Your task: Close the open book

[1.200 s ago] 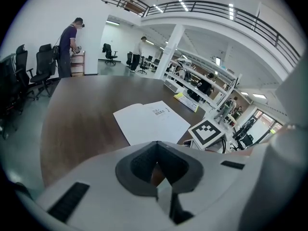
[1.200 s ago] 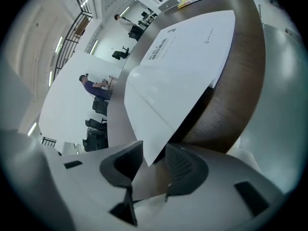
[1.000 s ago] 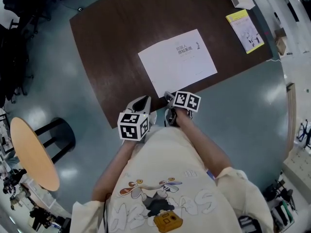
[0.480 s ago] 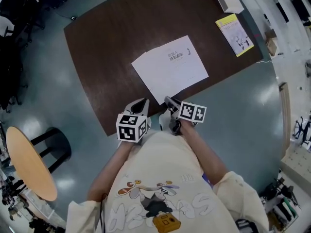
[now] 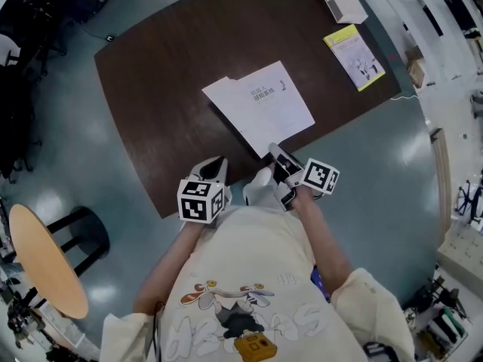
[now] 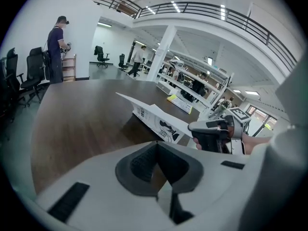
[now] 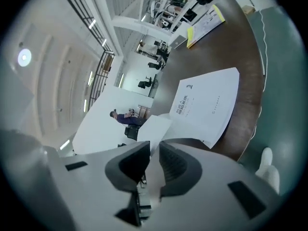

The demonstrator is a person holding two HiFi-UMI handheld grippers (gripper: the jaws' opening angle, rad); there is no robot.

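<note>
1. Near counter (image 5: 166, 74) front edge: white book (image 5: 260, 104), its cover (image 6: 154, 117) lifted.
2. Right gripper (image 7: 154, 147) fingers pinch cover's corner, having just eased apart slightly.
3. Left gripper (image 6: 156, 146) fingers clenched, empty.

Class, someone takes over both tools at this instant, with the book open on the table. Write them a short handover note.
Left tool: shut, empty, at the table's near edge, apart from the book.
Right tool: closed on a leaf at the book's near corner, holding it raised off the table. Its jaws have just been opening a little, so the hold may be loose.
Book: open, lying mid-table.
Done: leaf gripped and lifted.
Left to do: probably swing the leaf over, lay it flat so the book is shut, then release.
</note>
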